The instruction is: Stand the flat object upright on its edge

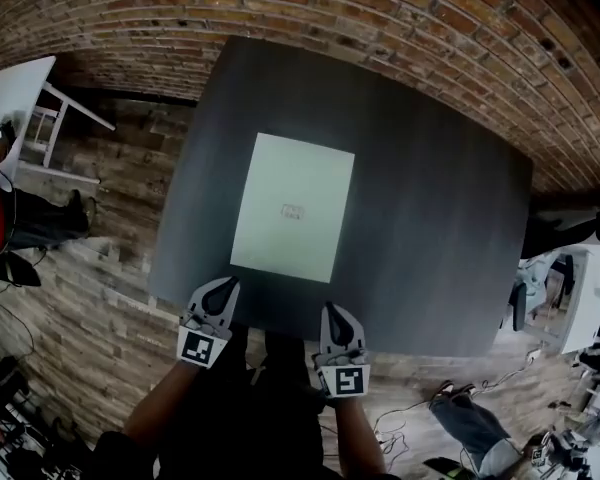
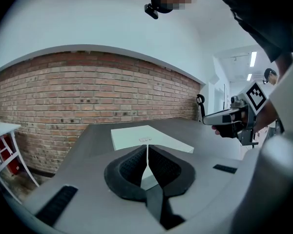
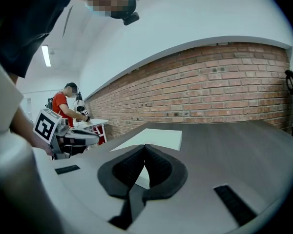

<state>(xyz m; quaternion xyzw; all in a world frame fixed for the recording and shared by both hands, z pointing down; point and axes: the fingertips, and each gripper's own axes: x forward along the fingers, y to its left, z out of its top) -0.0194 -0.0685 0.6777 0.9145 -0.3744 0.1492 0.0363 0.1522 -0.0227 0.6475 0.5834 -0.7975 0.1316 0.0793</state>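
Lying flat near the middle of the dark grey square table (image 1: pixel 430 218), the thin pale white rectangular slab (image 1: pixel 292 208) has its broad face down and a small mark at its centre. None of its edges is lifted.

Its long axis runs from the table's near edge toward the far edge by the brick wall, skewed a little. So one short edge faces the person and the two long edges run away from them.

The left gripper (image 1: pixel 223 286) hovers at the table's near edge, just short of the slab's near-left corner. Its own view shows the two black ribbed pads pressed together with nothing between them, and the slab (image 2: pixel 132 136) lies straight ahead beyond the tips. The right gripper (image 1: pixel 335 311) sits beside it at the same edge, just short of the slab's near-right corner. Its jaws are likewise closed and empty, with the slab (image 3: pixel 158 139) ahead and slightly left of its line.

Neither gripper touches the slab, and neither is clearly the nearer; they flank its near short edge almost evenly.

As I judge it, the tipping has not begun. The lift would likely start at that near short edge or at one long side. Either gripper would have to part its jaws before it could take hold.
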